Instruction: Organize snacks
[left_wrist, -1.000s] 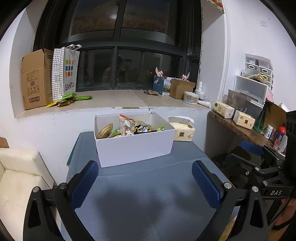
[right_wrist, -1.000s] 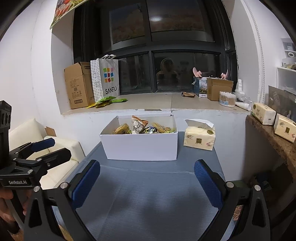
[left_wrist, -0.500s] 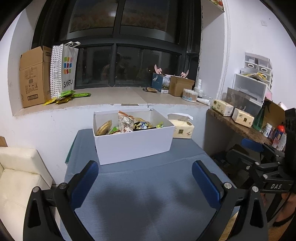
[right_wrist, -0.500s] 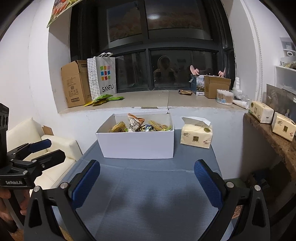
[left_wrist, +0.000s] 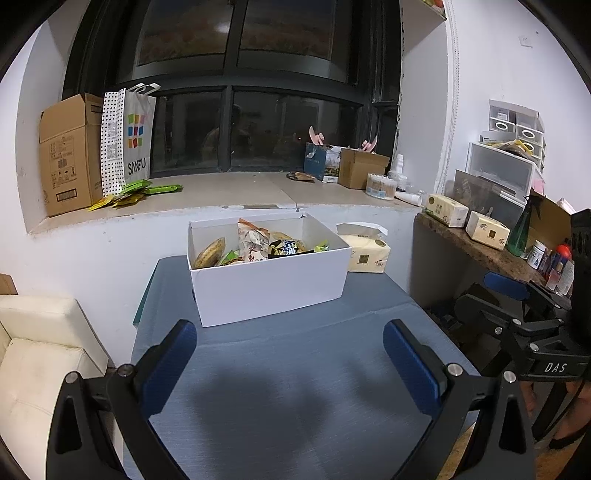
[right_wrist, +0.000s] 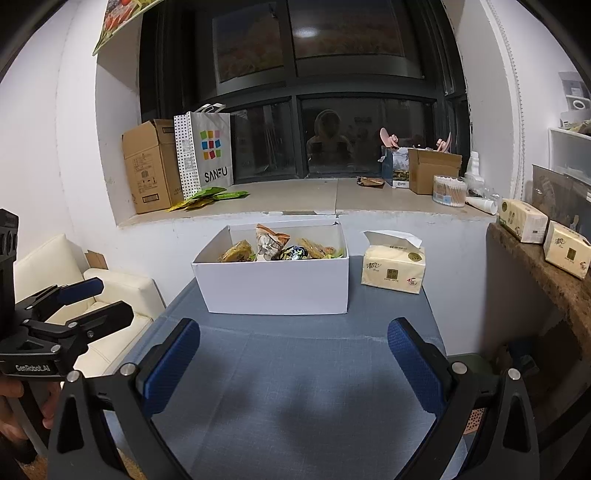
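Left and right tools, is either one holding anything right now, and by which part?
Nothing is held. The left tool and right tool are both open and empty.

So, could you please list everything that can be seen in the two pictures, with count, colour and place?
white box: 1, white, open, on the table by the wall
snack packets: several, mixed colours, inside the white box
tissue pack: 1, pale yellow, on the table to the right of the white box
table: 1, grey-blue top
cardboard box: 1, brown, left end of the windowsill
SANFU bag: 1, white with coloured squares, beside the cardboard box
green packets: several, green and yellow, on the sill
sofa: 1, cream, left of the table
left gripper: 1, black with blue pads, open, empty
right gripper: 1, black with blue pads, open, empty
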